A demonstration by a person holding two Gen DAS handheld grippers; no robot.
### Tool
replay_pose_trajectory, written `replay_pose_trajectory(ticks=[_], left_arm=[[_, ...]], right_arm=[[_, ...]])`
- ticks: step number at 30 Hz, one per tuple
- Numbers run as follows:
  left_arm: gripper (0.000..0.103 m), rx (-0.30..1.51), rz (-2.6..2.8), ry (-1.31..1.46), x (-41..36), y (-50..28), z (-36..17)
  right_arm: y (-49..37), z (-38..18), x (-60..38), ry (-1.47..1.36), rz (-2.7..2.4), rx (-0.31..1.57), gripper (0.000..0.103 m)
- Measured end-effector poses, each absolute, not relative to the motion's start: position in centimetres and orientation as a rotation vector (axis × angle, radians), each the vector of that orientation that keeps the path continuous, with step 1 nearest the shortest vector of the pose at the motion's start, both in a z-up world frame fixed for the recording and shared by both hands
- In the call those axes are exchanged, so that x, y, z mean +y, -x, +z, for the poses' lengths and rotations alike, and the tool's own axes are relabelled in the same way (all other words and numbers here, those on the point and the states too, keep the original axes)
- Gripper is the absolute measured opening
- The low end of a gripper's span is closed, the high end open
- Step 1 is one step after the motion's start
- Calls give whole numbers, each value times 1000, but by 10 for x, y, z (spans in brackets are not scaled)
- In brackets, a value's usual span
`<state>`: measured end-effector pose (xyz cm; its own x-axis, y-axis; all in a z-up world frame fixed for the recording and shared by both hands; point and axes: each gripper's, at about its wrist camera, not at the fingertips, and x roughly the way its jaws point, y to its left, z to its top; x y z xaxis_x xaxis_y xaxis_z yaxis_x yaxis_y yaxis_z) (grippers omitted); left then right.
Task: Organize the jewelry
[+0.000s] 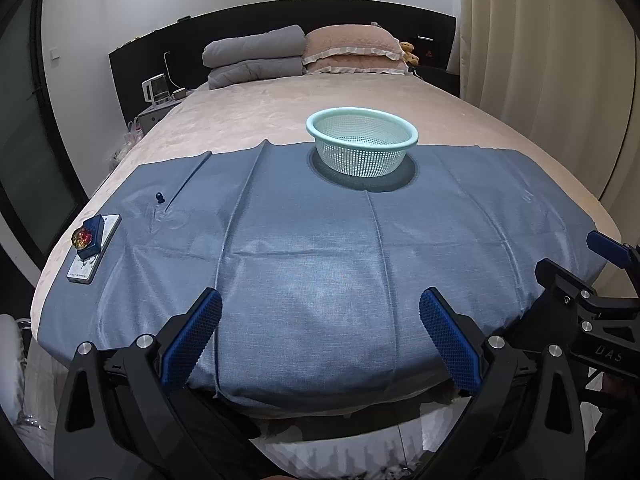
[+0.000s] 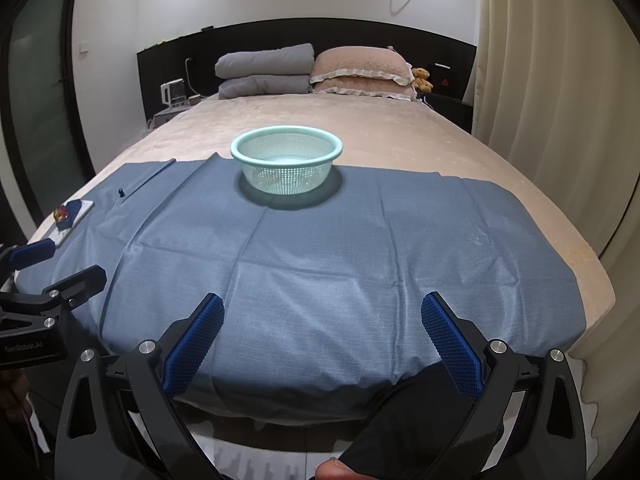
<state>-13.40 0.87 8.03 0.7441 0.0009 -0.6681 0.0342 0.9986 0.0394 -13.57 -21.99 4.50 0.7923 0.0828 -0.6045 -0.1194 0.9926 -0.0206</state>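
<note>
A mint-green mesh basket (image 1: 362, 142) stands upright at the far edge of a blue cloth (image 1: 320, 248) spread on the bed; it also shows in the right wrist view (image 2: 286, 164). A red-gold jewel on a small blue box (image 1: 85, 238) rests on a white card at the cloth's left edge, also seen in the right wrist view (image 2: 64, 213). A small dark blue piece (image 1: 159, 198) lies near it on the cloth. My left gripper (image 1: 320, 336) is open and empty over the cloth's near edge. My right gripper (image 2: 322, 340) is open and empty beside it.
Grey folded blankets (image 1: 254, 56) and pink pillows (image 1: 352, 50) lie at the head of the bed. A nightstand with a kettle (image 1: 156, 90) stands to the left. Curtains (image 1: 540, 60) hang on the right. The bed's front edge is just below the grippers.
</note>
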Motion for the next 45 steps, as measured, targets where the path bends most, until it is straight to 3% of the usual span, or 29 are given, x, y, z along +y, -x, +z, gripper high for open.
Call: replay_pose_trajectory(ticks=[45], left_arm=[[97,740,-25,12,17,134,82]], right_arm=[[135,43,-216,68,121,662,95]])
